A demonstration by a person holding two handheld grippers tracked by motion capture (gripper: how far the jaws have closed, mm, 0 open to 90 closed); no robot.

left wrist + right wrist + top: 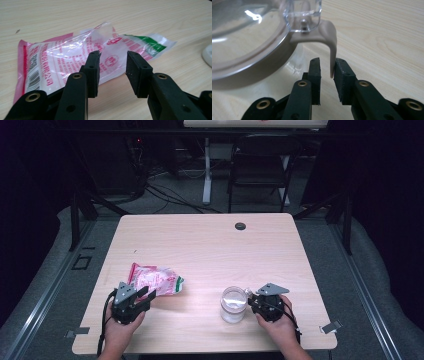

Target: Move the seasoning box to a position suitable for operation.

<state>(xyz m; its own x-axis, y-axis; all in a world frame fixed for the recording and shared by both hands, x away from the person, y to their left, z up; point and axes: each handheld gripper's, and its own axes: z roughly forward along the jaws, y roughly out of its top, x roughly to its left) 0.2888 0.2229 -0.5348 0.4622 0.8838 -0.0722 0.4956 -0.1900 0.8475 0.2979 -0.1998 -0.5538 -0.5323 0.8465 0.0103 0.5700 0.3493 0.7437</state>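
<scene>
Pale wood desk in the high view carries a printed plastic packet at front left and a clear lidded jar at front right. I see my left tongs just beside the packet's near edge and my right tongs against the jar's side.

Left gripper view: the tongs are spread, the packet lying flat beyond them.

Right gripper view: the tongs are narrowly parted around the jar lid's beige clasp tab, which touches the right pad.
</scene>
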